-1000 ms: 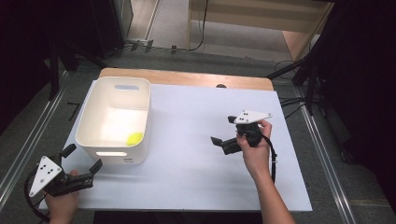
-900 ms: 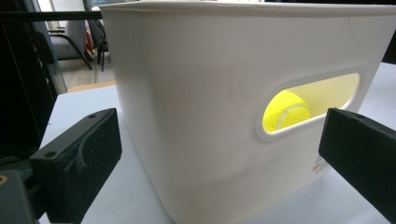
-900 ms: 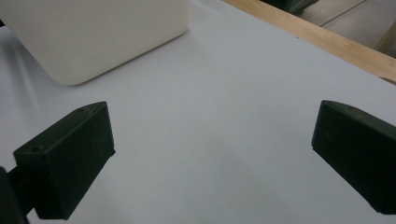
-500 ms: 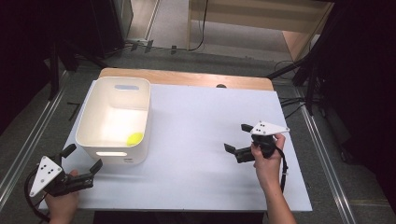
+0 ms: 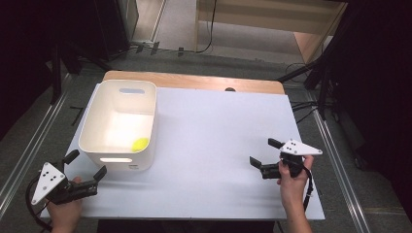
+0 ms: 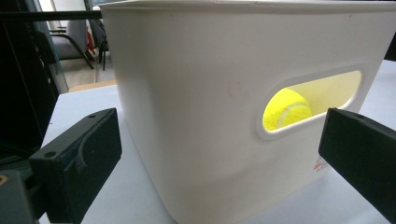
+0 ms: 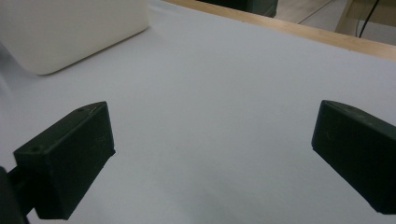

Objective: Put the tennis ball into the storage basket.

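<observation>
- Left gripper (image 5: 86, 168), black two-jaw tongs with a grey three-cornered plate, is held low at the near left corner of the white rectangular table top (image 5: 218, 141); jaws spread wide, nothing between them.
- Just ahead of those jaws stands the white rectangular plastic bin (image 5: 121, 125) with rounded corners. In the left gripper view its near wall (image 6: 210, 93) fills the space beyond the jaws, close but not touched.
- Yellow felt tennis ball (image 6: 286, 108) lies inside the bin, seen through the oval handle slot in that near wall, nearer the jaw at the right of that view. From above, the ball (image 5: 141, 143) rests on the bin floor in the near right corner.
- Right gripper (image 5: 265, 158), same build, is held at the near right of the table, well apart from the bin; jaws spread wide and empty, bare table top (image 7: 210, 93) beneath.
- Beyond the right gripper's jaws, up and to the left, a corner of the bin (image 7: 70, 32) is visible.
- A light wooden strip (image 5: 194, 81) edges the far side of the table.
</observation>
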The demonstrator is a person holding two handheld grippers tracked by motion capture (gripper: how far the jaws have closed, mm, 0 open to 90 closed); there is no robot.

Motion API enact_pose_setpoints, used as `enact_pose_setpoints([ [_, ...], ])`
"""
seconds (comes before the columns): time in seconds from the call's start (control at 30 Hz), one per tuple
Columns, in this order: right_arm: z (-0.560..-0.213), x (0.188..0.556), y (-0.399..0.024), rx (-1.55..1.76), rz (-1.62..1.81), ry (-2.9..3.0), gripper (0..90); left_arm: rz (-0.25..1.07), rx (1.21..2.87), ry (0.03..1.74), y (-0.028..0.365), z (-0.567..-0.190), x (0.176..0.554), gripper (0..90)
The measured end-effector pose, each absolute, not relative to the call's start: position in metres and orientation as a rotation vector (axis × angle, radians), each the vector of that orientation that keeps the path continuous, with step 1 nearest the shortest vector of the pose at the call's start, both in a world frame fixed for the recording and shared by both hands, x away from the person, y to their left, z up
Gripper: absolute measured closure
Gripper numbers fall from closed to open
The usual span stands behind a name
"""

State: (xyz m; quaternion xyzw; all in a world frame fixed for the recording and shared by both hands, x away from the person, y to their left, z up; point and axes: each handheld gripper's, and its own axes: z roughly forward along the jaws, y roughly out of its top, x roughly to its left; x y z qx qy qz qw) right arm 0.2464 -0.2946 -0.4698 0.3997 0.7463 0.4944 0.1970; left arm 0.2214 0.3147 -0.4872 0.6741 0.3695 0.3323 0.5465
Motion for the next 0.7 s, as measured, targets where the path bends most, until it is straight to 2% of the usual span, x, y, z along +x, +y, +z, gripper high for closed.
enact_pose_setpoints([
  [0.7, -0.495, 0.213, -0.337, 1.214, 1.413, 1.956, 0.0, 0.791, 1.602, 0.875, 0.314, -0.487, 0.221, 0.0],
])
